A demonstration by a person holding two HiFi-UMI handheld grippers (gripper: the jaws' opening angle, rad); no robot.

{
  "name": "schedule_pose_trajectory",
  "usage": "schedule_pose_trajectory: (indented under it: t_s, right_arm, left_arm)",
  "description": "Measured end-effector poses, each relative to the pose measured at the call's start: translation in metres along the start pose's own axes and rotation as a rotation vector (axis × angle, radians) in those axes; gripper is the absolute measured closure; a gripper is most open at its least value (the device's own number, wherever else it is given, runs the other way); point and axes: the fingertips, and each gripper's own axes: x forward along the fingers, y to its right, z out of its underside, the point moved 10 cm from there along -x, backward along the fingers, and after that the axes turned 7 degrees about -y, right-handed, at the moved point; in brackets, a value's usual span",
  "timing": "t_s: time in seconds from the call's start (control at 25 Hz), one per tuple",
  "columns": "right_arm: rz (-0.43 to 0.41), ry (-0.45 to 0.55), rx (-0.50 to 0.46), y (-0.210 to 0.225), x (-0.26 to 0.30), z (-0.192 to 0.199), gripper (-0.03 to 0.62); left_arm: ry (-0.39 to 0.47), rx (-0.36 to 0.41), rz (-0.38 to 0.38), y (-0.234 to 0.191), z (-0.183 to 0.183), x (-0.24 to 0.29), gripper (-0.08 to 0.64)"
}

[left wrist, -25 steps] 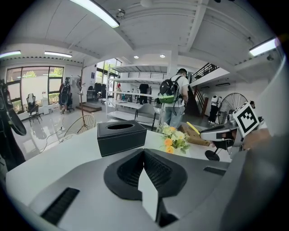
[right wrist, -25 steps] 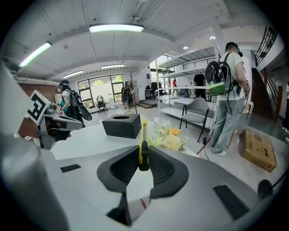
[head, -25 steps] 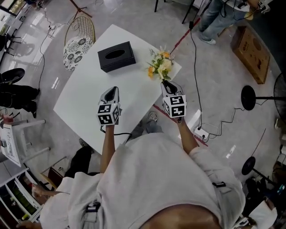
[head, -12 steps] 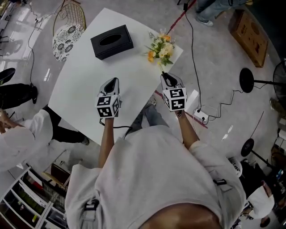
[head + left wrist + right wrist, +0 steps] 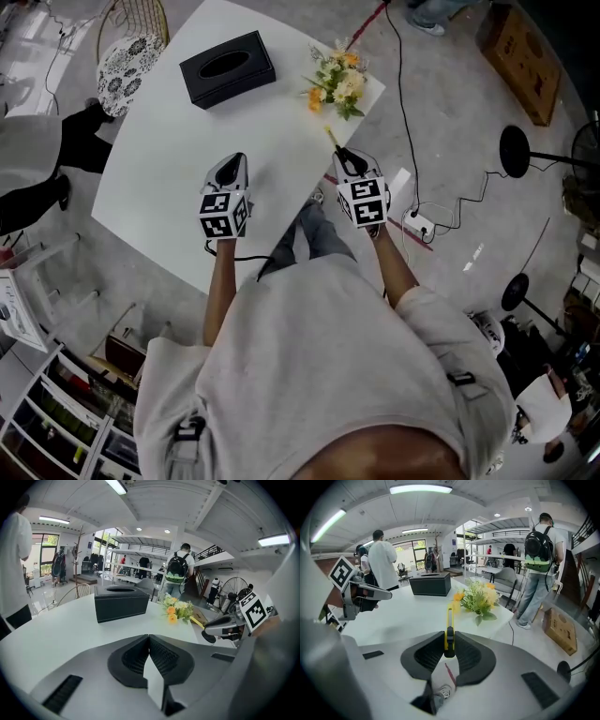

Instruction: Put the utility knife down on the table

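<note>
While the person is standing at the lower edge of the white table (image 5: 159, 178), the right gripper (image 5: 343, 157) is squeezing a yellow utility knife (image 5: 449, 623) between its two jaws. Its black pads are pressing on both sides of the knife, and the thin yellow body is sticking straight out past the tips. In the head view, the knife is hanging over the right side of the table, close to the edge, and it is pointing up the frame at the bunch of flowers (image 5: 339, 82). It is near the flowers but not touching them, and it is not lying on the table. The left gripper (image 5: 234, 161) is sitting over the middle of the table, a little left of center in the frame. Its jaws are pressing together, and nothing is sitting between them. A black tissue box (image 5: 228, 68) is resting on the table near the top of the frame, to the left of the flowers. Both grippers are pointing away from the person and tipping down toward the tabletop. A black cable (image 5: 405, 103) is running across the gray floor to the right of the table.
</note>
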Motion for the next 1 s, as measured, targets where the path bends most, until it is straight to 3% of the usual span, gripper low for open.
schedule_pose_trajectory:
  t_s: [0.56, 1.0]
  right_arm:
    - [-0.076, -0.108, -0.279, -0.017, 0.039, -0.012, 0.511]
    - [-0.103, -0.152, -0.368, -0.021, 0.075, -0.038, 0.509]
  left_arm:
    - [0.008, -0.035, -0.022, -0.001, 0.009, -0.012, 0.540]
    - [0.014, -0.040, -0.027, 0.001, 0.013, -0.013, 0.540]
